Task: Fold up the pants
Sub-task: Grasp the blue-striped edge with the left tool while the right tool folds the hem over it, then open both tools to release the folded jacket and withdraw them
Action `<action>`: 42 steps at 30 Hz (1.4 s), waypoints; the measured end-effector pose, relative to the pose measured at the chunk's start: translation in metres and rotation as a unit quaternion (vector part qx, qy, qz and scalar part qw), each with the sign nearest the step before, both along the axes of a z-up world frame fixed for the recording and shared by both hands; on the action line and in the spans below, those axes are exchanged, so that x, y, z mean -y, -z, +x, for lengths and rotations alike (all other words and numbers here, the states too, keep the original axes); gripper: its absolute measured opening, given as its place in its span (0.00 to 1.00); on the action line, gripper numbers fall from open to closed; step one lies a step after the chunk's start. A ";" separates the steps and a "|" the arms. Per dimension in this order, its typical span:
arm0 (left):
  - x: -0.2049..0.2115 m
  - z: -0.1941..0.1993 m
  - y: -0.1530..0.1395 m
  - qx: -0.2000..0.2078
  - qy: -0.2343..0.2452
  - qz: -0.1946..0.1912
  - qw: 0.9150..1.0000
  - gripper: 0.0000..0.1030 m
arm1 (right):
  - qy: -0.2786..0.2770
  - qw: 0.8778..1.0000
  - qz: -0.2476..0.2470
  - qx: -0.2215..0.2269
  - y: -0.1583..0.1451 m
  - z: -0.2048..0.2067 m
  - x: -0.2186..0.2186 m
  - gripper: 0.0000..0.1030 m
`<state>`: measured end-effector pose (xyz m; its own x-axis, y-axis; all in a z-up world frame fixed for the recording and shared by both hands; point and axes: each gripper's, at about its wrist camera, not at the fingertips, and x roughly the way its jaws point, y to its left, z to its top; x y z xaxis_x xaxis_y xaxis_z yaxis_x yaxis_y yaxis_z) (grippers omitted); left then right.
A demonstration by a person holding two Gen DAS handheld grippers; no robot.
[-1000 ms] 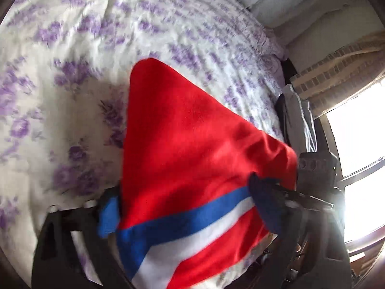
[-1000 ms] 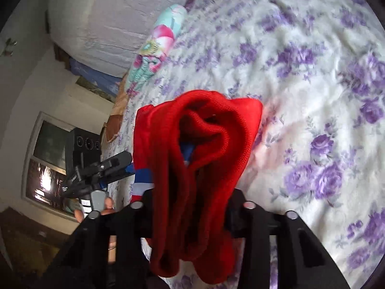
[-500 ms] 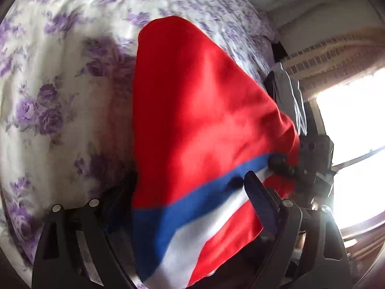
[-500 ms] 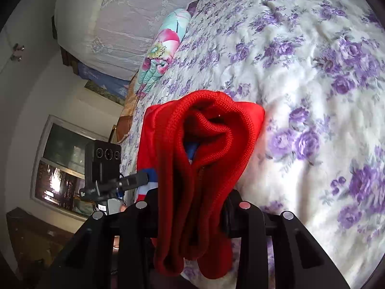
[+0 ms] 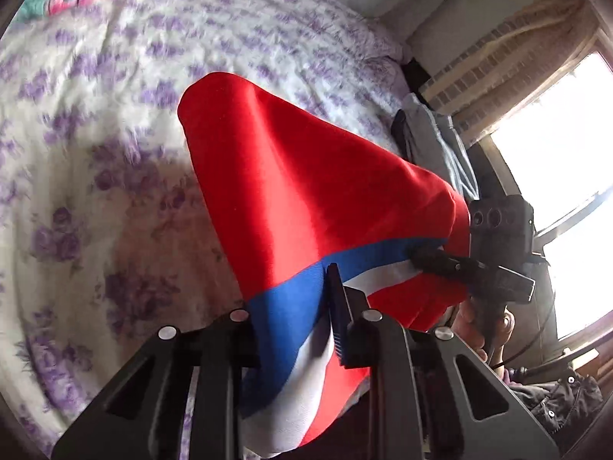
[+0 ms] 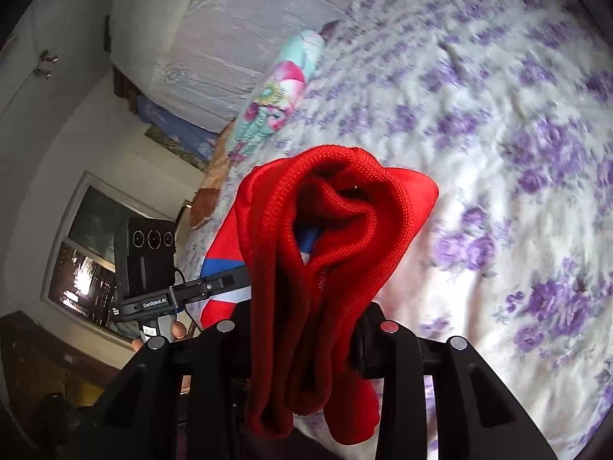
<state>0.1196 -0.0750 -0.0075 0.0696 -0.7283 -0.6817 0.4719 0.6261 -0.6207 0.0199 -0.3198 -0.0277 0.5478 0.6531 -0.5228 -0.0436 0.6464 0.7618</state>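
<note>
Pants held up over the bed
Left gripper [image 5: 295, 329] and right gripper [image 6: 306, 329] each have jaws clamped on the red pants [image 5: 306, 191], above the bedspread [image 5: 95, 191].

purple-flowered bedspread [image 6: 498, 122], floral pillow [image 6: 279, 96], bright window [image 5: 563, 145]

Daylight pours in from the window [image 5: 567, 176] at the right edge of my left wrist view, blown out to plain white glare. The bedspread [image 5: 95, 199] is smeared with motion blur there, its purple flowers soft. The red pants [image 5: 306, 199] cast a dim pinkish shadow on it just beside them. My right wrist view is sharper on the knit cloth, blurred on the far bedspread. Both views curve hard and go black in the corners.
</note>
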 end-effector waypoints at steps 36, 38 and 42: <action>0.000 0.111 -0.103 0.182 -0.216 0.057 0.958 0.90 | 0.196 0.906 -0.342 0.157 -0.102 0.097 0.022 0.84; -0.010 0.072 -0.100 0.192 -0.206 0.059 0.958 0.93 | 0.209 0.907 -0.335 0.143 -0.102 0.052 0.024 0.91; -0.039 -0.001 -0.088 0.218 -0.219 0.126 0.943 0.95 | 0.207 0.893 -0.374 0.143 -0.090 -0.021 0.006 0.96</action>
<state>0.1183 -0.0362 0.0808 0.6394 -0.3835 -0.6664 0.3100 0.9217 -0.2330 -0.0012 -0.3256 0.0626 0.8417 -0.1089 -0.5288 0.1932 0.9753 0.1068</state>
